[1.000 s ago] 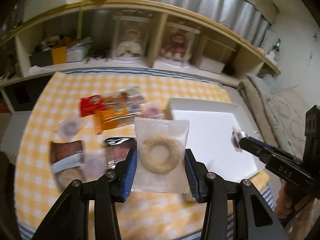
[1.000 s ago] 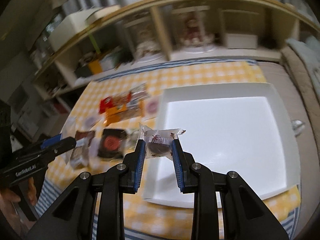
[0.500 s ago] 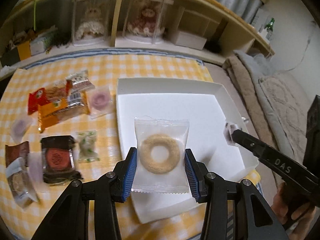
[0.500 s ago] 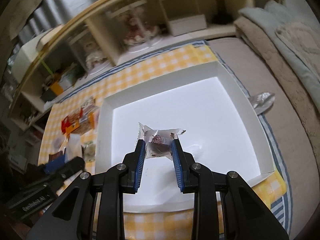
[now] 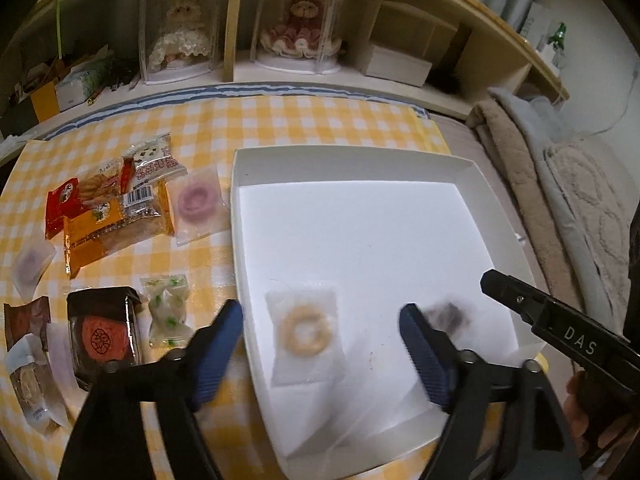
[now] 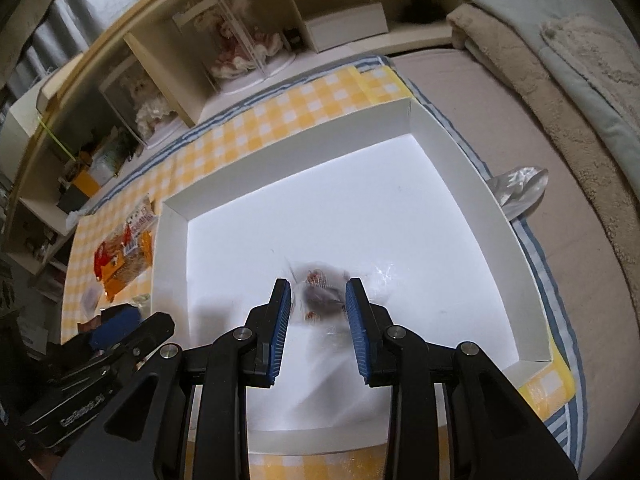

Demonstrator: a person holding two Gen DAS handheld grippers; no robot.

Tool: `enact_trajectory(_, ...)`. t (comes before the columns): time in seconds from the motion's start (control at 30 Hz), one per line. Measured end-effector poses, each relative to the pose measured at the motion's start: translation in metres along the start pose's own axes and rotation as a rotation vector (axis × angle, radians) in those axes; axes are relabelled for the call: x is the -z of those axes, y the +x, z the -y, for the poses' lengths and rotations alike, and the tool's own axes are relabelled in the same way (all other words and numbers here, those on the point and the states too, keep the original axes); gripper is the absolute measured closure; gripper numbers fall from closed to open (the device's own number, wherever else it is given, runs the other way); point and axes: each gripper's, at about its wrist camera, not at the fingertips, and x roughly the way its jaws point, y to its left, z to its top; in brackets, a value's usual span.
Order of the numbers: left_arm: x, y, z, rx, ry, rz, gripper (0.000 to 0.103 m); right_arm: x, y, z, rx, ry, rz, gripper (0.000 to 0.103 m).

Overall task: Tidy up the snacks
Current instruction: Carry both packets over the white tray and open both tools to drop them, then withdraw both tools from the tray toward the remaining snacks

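Over the white tray, both tongs point down into it.

Left tongs (image 5: 322,344): wide; the jaws have just been opening, and nothing is pressed between the pads.
Ring biscuit (image 5: 306,334): in its clear wrapper, blurred, below the gap between the left jaws, over the tray's near-left part; whether it lies flat on the floor I cannot tell.
Right tongs (image 6: 318,312): narrow gap, just opened a little; the pads stand either side of the dark sweet without clearly pressing it.
Dark sweet (image 6: 320,294): small clear wrapper, blurred, on or just above the tray floor near the middle; in the left view it lies at 3 o'clock from the ring biscuit.
Tray (image 5: 352,168): white, shallow walls, on the yellow check cloth (image 5: 280,124).
Loose snacks: at 9 o'clock of the tray on the cloth, well apart from the tongs: a pink ring (image 5: 198,200), an orange pack (image 5: 116,228) under a red pack (image 5: 66,204), a green sweet (image 5: 168,308), a dark box with a red disc (image 5: 102,330).
Shelf (image 5: 240,20): at 12 o'clock beyond the cloth, two dolls in clear cases.
Blankets (image 6: 560,60): folded, at 2 o'clock of the tray.
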Motion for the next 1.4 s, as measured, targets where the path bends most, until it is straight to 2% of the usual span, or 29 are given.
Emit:
enact_trajectory(0.1, 0.005, -0.001, -0.005, -0.011, 0.002, -0.005, 0.008, 0.002, 0.001, 0.000, 0.014, -0.013, -0.013, 0.048)
enact_trajectory(0.2, 0.009, -0.002, -0.007, -0.015, 0.005, -0.013, 0.000, 0.005, -0.002, -0.003, 0.035, -0.041, -0.012, 0.034)
enact_trajectory(0.23, 0.011, -0.004, -0.008, -0.016, 0.005, -0.013, 0.000, 0.006, -0.003, -0.003, 0.045, -0.049, -0.015, 0.028)
enact_trajectory(0.37, 0.015, -0.009, -0.010, -0.026, 0.017, -0.032, 0.000, 0.010, -0.007, -0.005, 0.073, -0.065, -0.025, 0.017)
enact_trajectory(0.43, 0.017, -0.013, -0.011, -0.038, 0.021, -0.034, 0.000, 0.014, -0.008, -0.005, 0.099, -0.071, -0.036, 0.006)
enact_trajectory(0.5, 0.018, -0.017, -0.012, -0.048, 0.018, -0.037, 0.000, 0.016, -0.009, -0.005, 0.118, -0.076, -0.039, 0.000)
enact_trajectory(1.03, 0.035, -0.062, -0.030, -0.052, -0.014, -0.033, 0.000, 0.038, -0.031, -0.018, 0.164, -0.112, -0.033, 0.000)
enact_trajectory(1.4, 0.043, -0.111, -0.056, -0.069, -0.028, -0.002, 0.000, 0.047, -0.052, -0.030, 0.166, -0.127, 0.018, 0.000)
